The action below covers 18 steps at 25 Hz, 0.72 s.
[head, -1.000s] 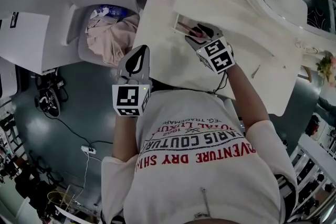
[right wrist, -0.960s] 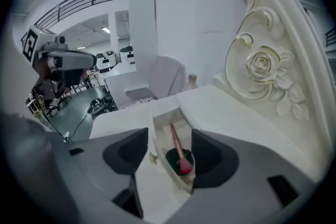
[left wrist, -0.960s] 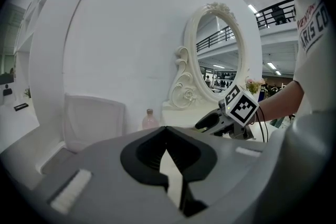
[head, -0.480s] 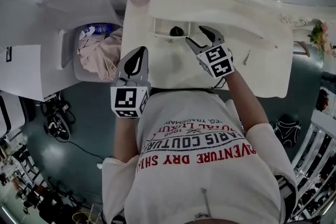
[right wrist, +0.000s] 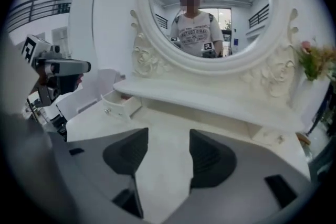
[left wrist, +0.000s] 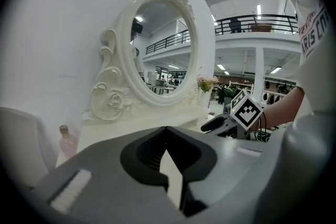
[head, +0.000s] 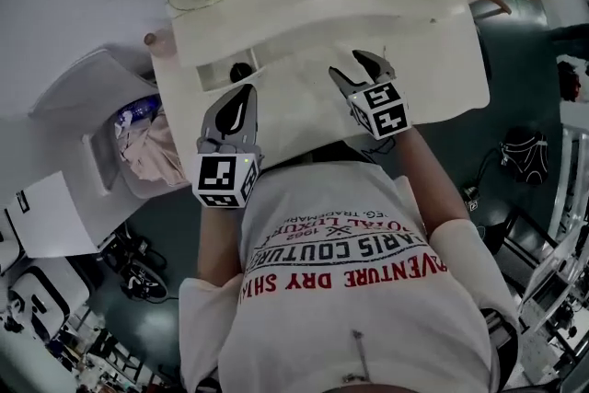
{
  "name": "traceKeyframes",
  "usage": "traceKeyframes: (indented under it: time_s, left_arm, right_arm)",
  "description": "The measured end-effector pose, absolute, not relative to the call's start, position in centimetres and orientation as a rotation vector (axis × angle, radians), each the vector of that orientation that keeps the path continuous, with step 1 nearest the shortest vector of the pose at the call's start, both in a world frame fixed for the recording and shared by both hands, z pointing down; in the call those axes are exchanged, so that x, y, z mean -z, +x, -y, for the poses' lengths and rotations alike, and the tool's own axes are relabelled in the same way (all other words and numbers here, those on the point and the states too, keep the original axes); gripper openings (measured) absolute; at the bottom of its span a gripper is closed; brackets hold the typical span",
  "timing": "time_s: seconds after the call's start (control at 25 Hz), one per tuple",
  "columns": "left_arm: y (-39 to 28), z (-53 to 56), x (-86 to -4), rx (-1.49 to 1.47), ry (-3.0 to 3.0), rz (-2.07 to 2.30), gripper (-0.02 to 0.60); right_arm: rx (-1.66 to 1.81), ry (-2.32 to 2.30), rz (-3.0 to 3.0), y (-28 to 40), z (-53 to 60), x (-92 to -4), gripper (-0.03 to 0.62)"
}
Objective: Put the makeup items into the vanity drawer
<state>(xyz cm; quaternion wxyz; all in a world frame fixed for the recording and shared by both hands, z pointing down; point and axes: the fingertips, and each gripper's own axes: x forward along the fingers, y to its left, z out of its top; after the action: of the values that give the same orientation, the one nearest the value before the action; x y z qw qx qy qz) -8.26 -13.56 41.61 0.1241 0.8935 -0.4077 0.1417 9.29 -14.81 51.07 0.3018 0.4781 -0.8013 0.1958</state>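
The white vanity has its small left drawer pulled out, with a dark round item inside. In the right gripper view the same drawer stands open at the left, under the shelf. My right gripper hovers over the bare tabletop to the right of the drawer, its jaws open and empty. My left gripper hangs at the table's front edge just below the drawer. Its tips meet with nothing between them.
A small pink bottle stands at the vanity's far left corner, also seen from the left gripper. The oval mirror rises behind, flowers at its right. A white bin with clothes sits on the floor to the left.
My right gripper has drawn back from the open drawer to over the tabletop on its right. The head view has swung, so the vanity now lies across the top. The left gripper stays shut.
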Motion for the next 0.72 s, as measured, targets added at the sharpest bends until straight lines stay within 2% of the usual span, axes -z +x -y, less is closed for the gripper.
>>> traceKeyframes:
  time_s: [0.36, 0.72]
  left_arm:
    - [1.8, 12.5, -42.8, -0.452, 2.679, 0.919, 0.011]
    - [4.7, 12.3, -43.9, -0.437, 2.648, 0.899, 0.011]
  right_arm:
    - [-0.693, 1.445, 1.913, 19.9, 10.2, -55.0, 0.229]
    - [-0.784, 1.418, 1.846, 22.2, 10.4, -59.2, 0.227]
